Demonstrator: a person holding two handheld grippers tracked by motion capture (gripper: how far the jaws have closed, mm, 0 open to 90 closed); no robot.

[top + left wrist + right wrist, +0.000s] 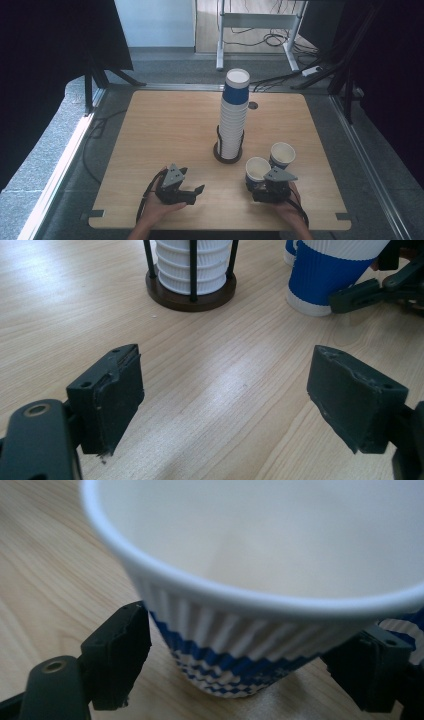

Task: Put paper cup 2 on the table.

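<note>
- Right gripper (pixel 263 184), jaws spread around the near cup (pixel 257 170) right of the cup stack (pixel 234 117): hard closure may crush it.
- Left gripper (pixel 192 192) released, empty.
- Second cup (pixel 281 154) adjacent: risk of knocking.

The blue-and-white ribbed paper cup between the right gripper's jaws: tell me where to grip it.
Grip the blue-and-white ribbed paper cup on its lower ribbed wall, coming level from the person's side. It stands upright and tapers downward, and the right gripper already straddles it there, jaws open on either side.
</note>
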